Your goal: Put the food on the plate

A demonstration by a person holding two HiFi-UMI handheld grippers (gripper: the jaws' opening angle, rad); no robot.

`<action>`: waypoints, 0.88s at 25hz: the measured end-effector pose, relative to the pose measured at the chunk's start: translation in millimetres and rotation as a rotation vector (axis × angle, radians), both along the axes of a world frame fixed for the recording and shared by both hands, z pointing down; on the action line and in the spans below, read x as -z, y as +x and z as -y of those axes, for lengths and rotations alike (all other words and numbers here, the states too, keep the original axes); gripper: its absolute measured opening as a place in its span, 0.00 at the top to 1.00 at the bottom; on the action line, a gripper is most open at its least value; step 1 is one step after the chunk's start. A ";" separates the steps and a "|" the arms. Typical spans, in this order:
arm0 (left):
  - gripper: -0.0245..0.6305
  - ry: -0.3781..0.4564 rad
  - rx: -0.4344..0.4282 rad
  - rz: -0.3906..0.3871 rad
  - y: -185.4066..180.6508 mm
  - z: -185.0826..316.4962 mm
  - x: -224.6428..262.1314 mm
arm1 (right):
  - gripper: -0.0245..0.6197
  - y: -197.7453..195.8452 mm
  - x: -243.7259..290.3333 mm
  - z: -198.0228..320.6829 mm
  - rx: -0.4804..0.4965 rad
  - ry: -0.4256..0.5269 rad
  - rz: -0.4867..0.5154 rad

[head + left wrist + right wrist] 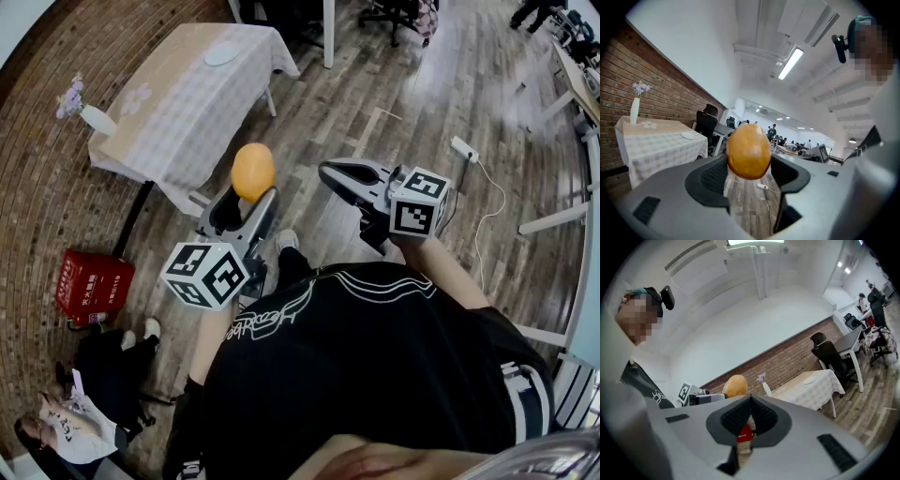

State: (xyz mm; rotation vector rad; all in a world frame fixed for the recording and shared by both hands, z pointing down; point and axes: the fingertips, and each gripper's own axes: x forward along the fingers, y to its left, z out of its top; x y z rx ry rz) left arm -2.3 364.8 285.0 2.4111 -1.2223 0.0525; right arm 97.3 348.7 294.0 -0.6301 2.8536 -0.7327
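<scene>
A smooth orange-brown, egg-shaped piece of food (253, 169) is held up in front of me, with my left gripper (251, 195) shut on its lower half. In the left gripper view the food (749, 151) fills the gap between the dark pads (712, 177). The white plate (221, 54) lies on a table with a checked cloth (187, 103) ahead to the left, well away from both grippers. My right gripper (325, 170) is raised beside the left one, shut and holding nothing. From the right gripper view the food (735, 385) shows to the left of its jaws.
A white vase with purple flowers (94, 118) stands at the table's near left corner. A red box (91, 281) sits on the wooden floor by the brick wall. A power strip (464, 148) with a white cable lies to the right. Another person (66, 422) is at lower left.
</scene>
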 end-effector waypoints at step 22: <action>0.53 0.016 -0.023 0.013 10.5 26.9 9.0 | 0.97 6.5 12.6 21.2 -0.010 0.040 0.005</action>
